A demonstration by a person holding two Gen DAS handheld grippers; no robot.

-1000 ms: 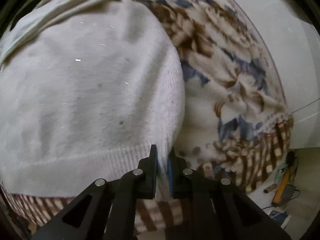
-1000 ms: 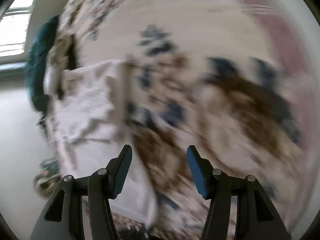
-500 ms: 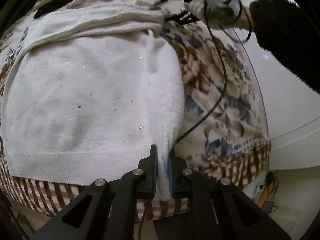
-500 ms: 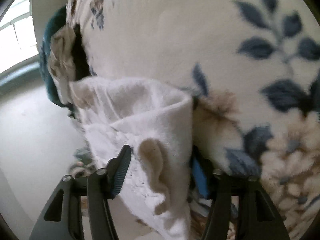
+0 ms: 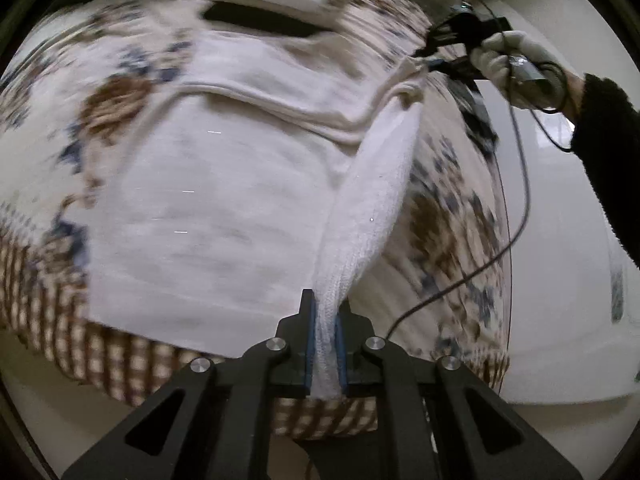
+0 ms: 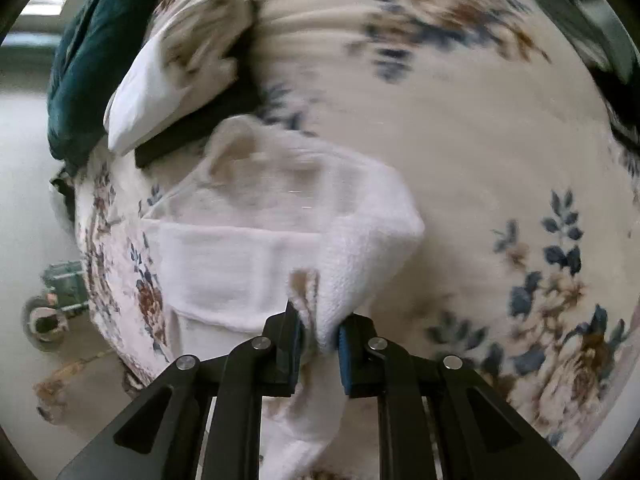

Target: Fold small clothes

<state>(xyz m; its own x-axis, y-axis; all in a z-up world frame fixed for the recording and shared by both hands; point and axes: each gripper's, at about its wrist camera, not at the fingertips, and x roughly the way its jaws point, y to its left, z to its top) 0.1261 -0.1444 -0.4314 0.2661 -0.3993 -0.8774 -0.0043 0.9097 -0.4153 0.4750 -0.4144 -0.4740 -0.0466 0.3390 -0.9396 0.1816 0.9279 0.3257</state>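
A small white knit sweater (image 5: 224, 184) lies on a floral blanket. My left gripper (image 5: 325, 340) is shut on its ribbed hem corner, lifted off the blanket. My right gripper (image 6: 319, 336) is shut on the upper corner of the same sweater (image 6: 240, 264); it also shows far right in the left wrist view (image 5: 430, 62), held by a gloved hand. The sweater's right edge is stretched as a raised fold between the two grippers.
The floral blanket (image 6: 460, 160) covers a bed with a brown checked border (image 5: 52, 312). A white folded item and a dark flat object (image 5: 260, 24) lie beyond the sweater. A teal cushion (image 6: 80, 68) sits at the bed's far end. A cable (image 5: 516, 216) hangs from the right gripper.
My right gripper has shut on the sweater's upper corner. Both grippers have lifted the sweater's right edge off the blanket, and both views have pulled back.
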